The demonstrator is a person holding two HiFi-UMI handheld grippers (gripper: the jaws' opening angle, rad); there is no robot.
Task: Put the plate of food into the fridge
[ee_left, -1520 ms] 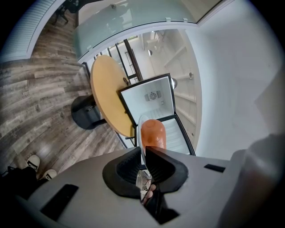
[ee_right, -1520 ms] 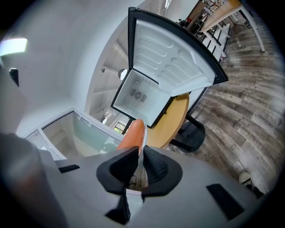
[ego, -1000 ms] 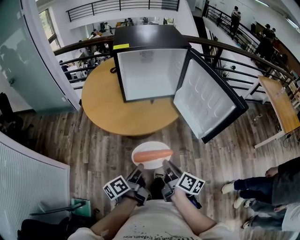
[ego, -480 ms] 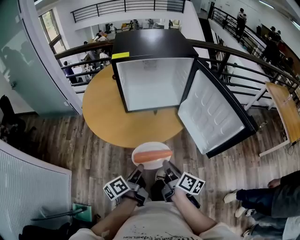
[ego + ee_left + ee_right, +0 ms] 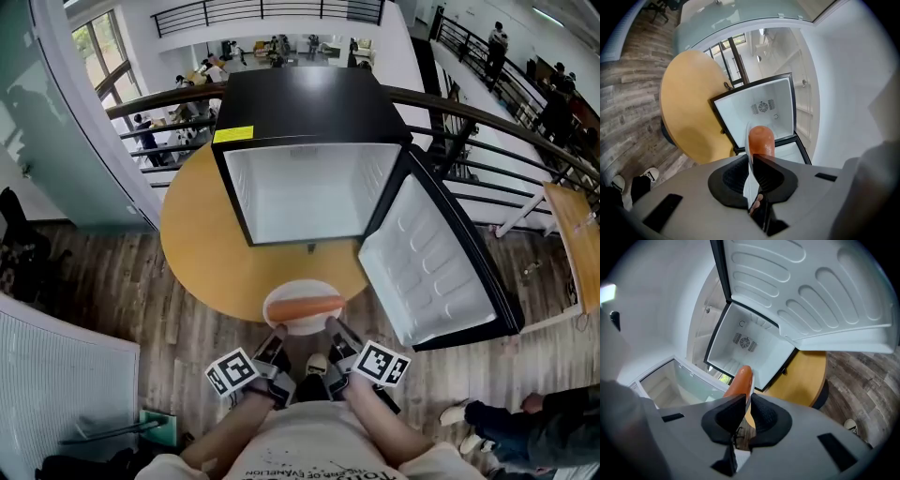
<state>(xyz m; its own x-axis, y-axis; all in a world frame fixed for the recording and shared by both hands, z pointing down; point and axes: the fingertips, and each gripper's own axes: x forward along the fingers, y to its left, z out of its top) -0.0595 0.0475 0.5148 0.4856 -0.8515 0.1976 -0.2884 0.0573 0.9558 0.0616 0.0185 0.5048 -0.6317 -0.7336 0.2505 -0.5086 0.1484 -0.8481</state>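
Note:
A white plate [image 5: 302, 322] carrying an orange sausage [image 5: 305, 307] hangs over the near edge of the round wooden table [image 5: 202, 248]. My left gripper [image 5: 278, 335] is shut on the plate's left near rim, my right gripper [image 5: 332, 328] on its right near rim. In the left gripper view the plate's edge [image 5: 749, 159] runs between the jaws with the sausage [image 5: 761, 140] beyond them. The right gripper view shows the sausage [image 5: 740, 380] above the closed jaws. The black fridge [image 5: 309, 103] stands on the table with its door [image 5: 431, 262] swung open to the right and its white interior [image 5: 314, 192] bare.
A curved railing [image 5: 487, 122] runs behind the table and fridge. A glass wall [image 5: 56, 122] stands at the left. A second wooden table [image 5: 581, 234] is at the far right, and a person's legs [image 5: 525, 412] stand at the lower right. Wooden floor lies all around.
The plate and both grippers have come closer to the table, now over its near edge. The fridge looms larger and nearer in the head view.

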